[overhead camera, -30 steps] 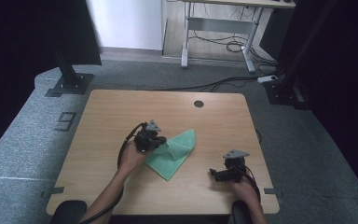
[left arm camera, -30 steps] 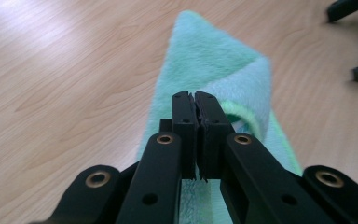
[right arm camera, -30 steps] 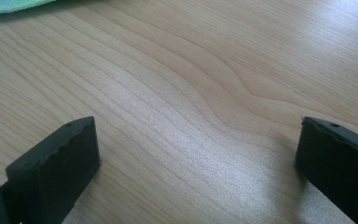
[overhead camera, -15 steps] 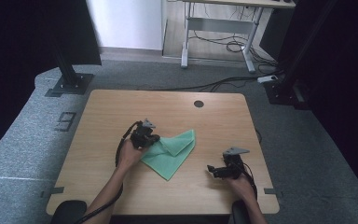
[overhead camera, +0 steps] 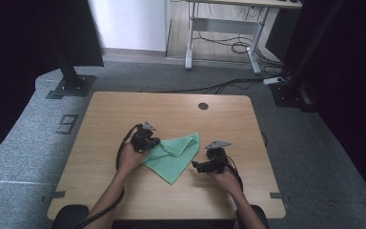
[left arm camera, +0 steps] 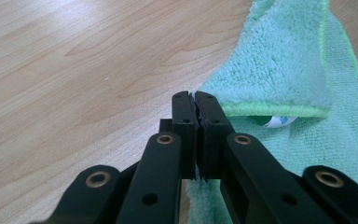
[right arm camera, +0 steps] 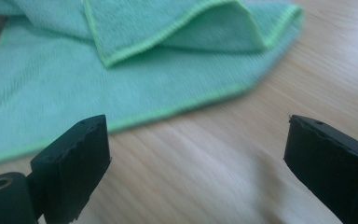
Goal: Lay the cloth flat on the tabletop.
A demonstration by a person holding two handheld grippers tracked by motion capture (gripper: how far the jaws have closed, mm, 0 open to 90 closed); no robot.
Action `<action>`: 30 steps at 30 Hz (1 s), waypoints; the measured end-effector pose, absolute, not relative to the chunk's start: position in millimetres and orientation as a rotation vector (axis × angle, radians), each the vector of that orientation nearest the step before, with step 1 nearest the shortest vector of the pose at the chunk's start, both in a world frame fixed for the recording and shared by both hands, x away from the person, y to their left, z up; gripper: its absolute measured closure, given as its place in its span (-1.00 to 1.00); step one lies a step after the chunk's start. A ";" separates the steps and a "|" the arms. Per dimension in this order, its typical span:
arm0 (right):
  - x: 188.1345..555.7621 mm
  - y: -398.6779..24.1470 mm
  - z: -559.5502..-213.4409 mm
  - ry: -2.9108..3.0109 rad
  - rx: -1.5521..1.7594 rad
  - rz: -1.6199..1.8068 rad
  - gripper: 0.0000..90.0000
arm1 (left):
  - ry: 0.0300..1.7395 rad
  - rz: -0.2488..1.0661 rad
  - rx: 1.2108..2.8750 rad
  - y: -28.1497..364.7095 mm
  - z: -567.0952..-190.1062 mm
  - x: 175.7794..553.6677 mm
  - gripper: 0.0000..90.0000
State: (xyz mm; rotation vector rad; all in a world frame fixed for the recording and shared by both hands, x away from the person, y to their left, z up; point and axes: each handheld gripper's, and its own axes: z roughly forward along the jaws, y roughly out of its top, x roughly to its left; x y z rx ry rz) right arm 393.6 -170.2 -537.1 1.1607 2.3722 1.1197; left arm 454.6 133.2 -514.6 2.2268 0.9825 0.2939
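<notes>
While pinched, cloth corner-forward

A white label sits half hidden under the cloth.

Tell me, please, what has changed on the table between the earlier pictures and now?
The right gripper has moved left, toward the green cloth, and now sits just off its right edge, jaws wide open with nothing between them. The left gripper shifted slightly, and the folded corner it holds now lies lower on the cloth. It stays shut on that corner. The rest of the cloth and the table are as before.
</notes>
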 end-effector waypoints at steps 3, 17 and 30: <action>398.6 -156.6 -537.4 2.372 1.153 1.114 -0.86 | 0.980 0.294 2.232 133.0 -515.4 454.6 0.93; 399.1 -128.2 -554.0 2.396 1.100 0.997 -0.98 | 0.990 0.293 2.225 134.8 -520.1 455.5 0.93; 400.3 -144.0 -552.4 2.370 1.109 0.958 -0.98 | 1.030 0.334 2.188 147.4 -517.9 454.4 0.94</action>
